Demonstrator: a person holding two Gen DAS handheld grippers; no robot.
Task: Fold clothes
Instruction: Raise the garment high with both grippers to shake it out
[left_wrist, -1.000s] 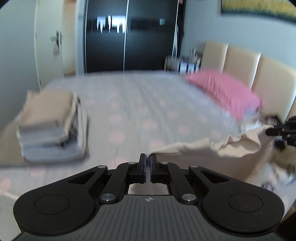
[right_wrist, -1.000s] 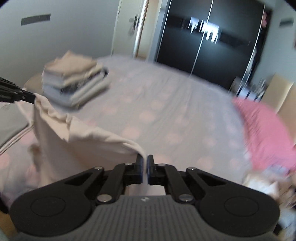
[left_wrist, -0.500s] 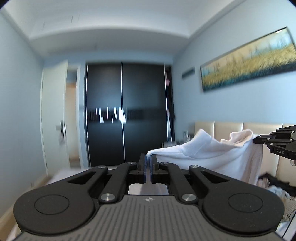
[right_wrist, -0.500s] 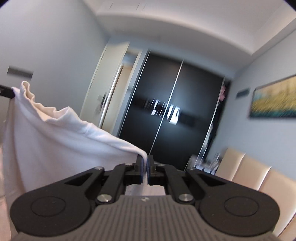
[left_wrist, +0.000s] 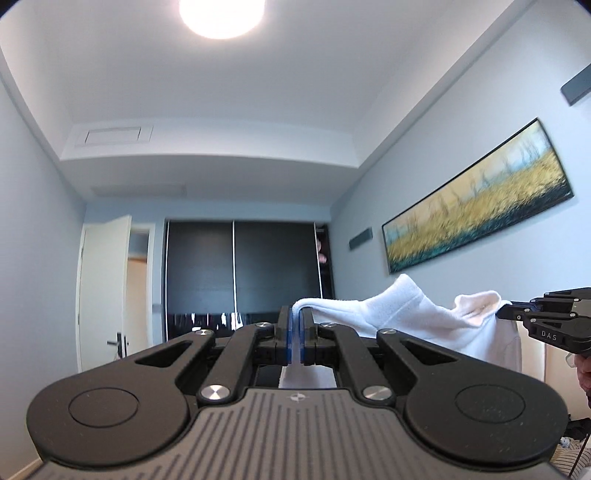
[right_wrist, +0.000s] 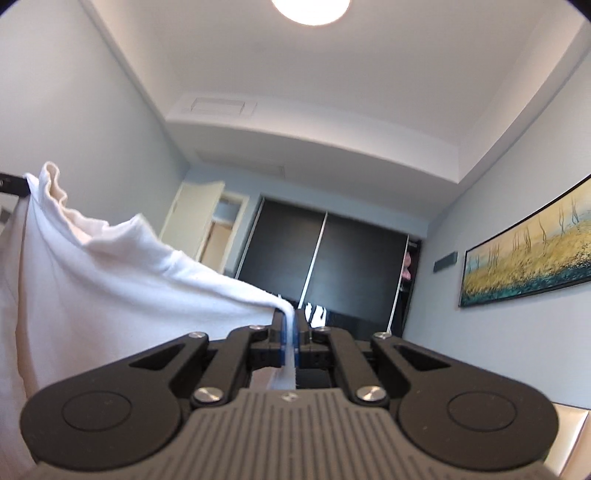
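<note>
White garment (right_wrist: 110, 280) hangs stretched between our claws: left gripper (left_wrist: 295, 332) and right gripper (right_wrist: 290, 336) each clamp an upper edge.

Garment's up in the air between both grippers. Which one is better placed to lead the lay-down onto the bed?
Neither clearly. The left gripper and right gripper are both shut on the white garment, which hangs between them. The bed is out of view, so lower both together.
</note>
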